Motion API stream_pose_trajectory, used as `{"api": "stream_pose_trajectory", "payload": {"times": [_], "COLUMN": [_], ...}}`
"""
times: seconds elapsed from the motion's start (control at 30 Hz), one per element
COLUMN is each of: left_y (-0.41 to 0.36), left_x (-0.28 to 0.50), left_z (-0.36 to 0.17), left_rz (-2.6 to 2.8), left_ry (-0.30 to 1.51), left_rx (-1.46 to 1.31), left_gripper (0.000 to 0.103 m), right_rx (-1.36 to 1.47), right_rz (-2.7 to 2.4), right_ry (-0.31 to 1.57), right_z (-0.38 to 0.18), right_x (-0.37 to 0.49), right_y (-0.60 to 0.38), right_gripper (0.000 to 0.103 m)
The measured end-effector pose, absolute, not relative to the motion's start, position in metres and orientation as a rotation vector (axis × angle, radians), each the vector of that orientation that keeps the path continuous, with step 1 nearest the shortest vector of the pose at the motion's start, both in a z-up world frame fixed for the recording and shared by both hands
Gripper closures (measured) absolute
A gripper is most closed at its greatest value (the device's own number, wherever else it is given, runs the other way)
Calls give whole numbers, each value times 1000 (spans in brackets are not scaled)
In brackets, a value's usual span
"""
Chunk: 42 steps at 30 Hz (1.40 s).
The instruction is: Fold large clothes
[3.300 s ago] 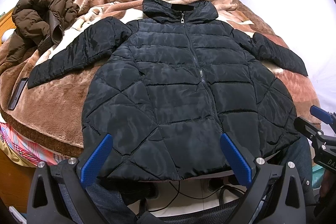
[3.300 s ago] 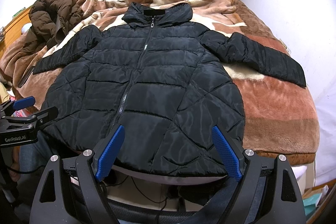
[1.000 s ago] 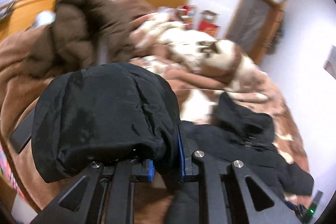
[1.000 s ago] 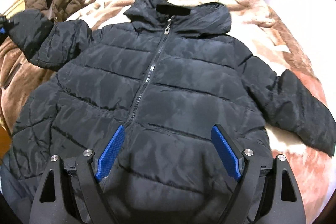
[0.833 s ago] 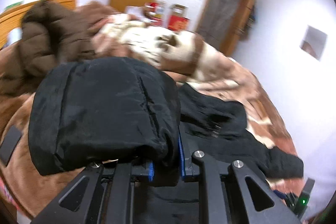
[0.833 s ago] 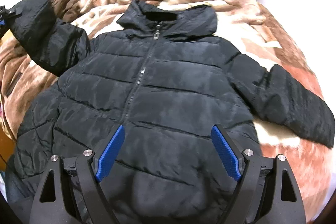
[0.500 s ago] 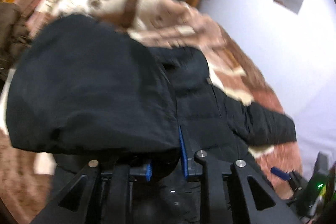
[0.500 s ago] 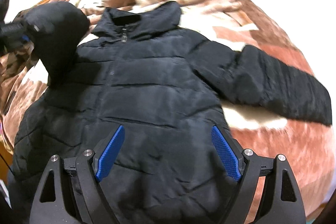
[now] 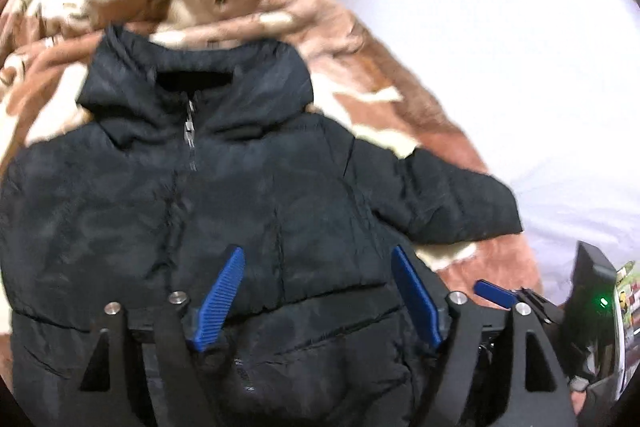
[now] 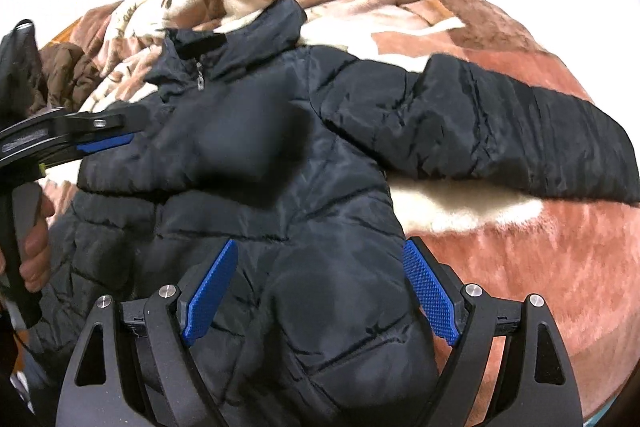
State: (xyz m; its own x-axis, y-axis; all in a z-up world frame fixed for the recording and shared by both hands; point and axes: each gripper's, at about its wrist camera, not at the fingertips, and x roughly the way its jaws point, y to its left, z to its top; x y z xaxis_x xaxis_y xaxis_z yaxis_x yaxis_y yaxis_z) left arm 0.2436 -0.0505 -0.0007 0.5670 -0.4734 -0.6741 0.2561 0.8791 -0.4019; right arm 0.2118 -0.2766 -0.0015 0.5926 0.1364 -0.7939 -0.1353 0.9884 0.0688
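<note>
left claw: just sprang apart, sleeve dropped across black jacket chest | right claw: apart, empty

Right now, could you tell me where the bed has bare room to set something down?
Bare blanket lies below the outstretched sleeve, right of the black jacket. More lies above that sleeve. The left is crowded: folded sleeve, left gripper, brown coat.

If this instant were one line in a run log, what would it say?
left gripper: jaws just opened, nothing between | folded sleeve: across black jacket chest | right gripper: open, empty | other sleeve: spread on blanket
</note>
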Motion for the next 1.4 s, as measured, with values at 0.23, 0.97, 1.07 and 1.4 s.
{"api": "stream_pose_trajectory", "payload": {"times": [0.23, 0.97, 1.07, 1.4], "left_y": [38, 99, 104, 90], "left_x": [266, 331, 299, 289], "left_z": [1, -90, -70, -100], "left_rz": [-169, 18, -27, 26], "left_ry": [837, 987, 925, 1028], "left_rx": [-231, -173, -227, -191], "left_gripper": [23, 37, 38, 38], "right_rx": [-12, -74, -52, -72], "right_rz": [228, 153, 166, 178], "right_ry": [902, 1030, 972, 1067], "right_z": [1, -76, -49, -79], "right_x": [247, 356, 332, 320], "right_y": [-242, -223, -225, -224], "right_gripper": [31, 51, 51, 51]}}
